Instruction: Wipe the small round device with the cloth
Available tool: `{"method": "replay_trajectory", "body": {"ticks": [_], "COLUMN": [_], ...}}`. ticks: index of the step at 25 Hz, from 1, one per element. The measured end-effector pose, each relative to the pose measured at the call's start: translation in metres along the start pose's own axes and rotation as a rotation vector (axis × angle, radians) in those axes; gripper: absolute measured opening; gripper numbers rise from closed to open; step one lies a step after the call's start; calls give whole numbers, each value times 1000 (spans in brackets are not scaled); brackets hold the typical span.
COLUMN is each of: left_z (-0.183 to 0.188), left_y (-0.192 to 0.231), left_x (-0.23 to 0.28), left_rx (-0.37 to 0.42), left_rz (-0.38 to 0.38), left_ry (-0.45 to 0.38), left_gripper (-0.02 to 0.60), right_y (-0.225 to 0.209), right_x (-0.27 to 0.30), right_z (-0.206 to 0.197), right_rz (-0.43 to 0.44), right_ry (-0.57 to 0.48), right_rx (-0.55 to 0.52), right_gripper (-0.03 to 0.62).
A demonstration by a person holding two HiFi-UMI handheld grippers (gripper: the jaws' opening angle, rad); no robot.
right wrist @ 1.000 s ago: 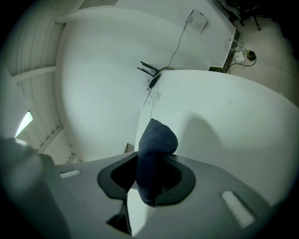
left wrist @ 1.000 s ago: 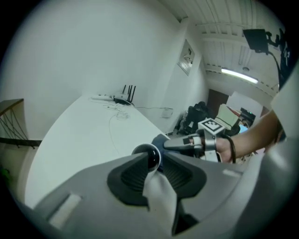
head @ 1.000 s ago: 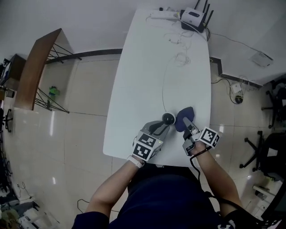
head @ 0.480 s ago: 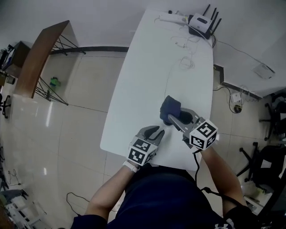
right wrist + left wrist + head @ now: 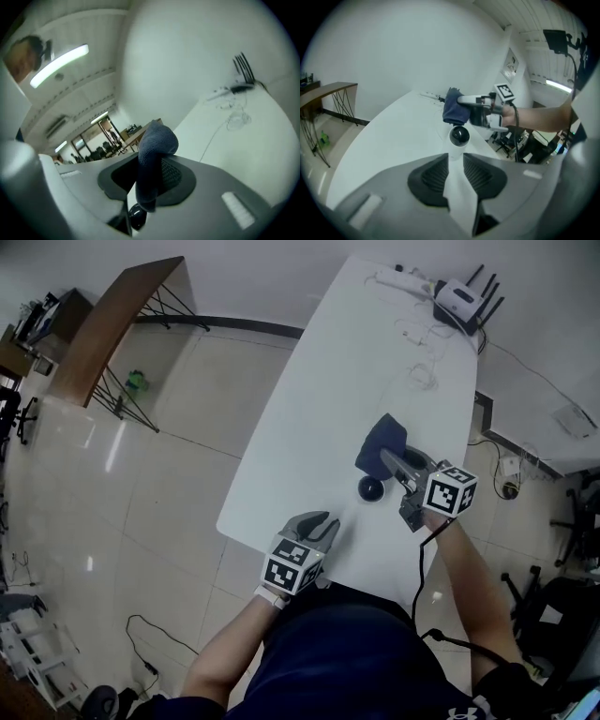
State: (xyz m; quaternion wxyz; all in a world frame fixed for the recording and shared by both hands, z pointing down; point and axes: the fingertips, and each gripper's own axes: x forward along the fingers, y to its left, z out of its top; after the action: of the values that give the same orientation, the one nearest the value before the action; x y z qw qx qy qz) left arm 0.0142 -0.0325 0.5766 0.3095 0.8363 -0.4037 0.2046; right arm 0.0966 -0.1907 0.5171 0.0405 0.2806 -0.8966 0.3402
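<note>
The small round black device [image 5: 371,488] stands on the white table [image 5: 309,427], also seen ahead of my left jaws as the device [image 5: 459,136]. My right gripper [image 5: 388,459] is shut on the dark blue cloth [image 5: 384,440], held just beyond and above the device, turned on its side. In the right gripper view the cloth [image 5: 152,161] hangs folded between the jaws, with the device [image 5: 137,216] below it. My left gripper [image 5: 322,522] is open and empty near the table's front edge, a short way back from the device. Only bare table shows between the left gripper's [image 5: 454,173] pads.
A white router [image 5: 464,294] with black antennas, a power strip [image 5: 398,279] and thin white cables [image 5: 427,371] lie at the table's far end. A wooden side table [image 5: 112,324] stands on the tiled floor at the left. A black office chair [image 5: 562,606] stands at the right.
My right gripper rose and rolled with the cloth, passed over the device and now sits just beyond it. My left gripper drew back from the device toward the table's front edge.
</note>
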Motion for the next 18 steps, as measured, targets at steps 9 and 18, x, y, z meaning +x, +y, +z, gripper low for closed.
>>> {"method": "replay_trajectory", "body": {"ticks": [9, 18], "left_z": [-17, -1], "left_y": [-4, -7], "left_x": [-13, -4], "left_rx": [-12, 80], "left_rz": [16, -81], "left_ry": [21, 47], "left_gripper": [95, 95], "right_y": [-40, -70], "right_x": [45, -30], "right_z": [-58, -83], "right_rz": [47, -198], "right_ry": [361, 122], "right_rx": [-47, 182], "right_gripper": [94, 94]}}
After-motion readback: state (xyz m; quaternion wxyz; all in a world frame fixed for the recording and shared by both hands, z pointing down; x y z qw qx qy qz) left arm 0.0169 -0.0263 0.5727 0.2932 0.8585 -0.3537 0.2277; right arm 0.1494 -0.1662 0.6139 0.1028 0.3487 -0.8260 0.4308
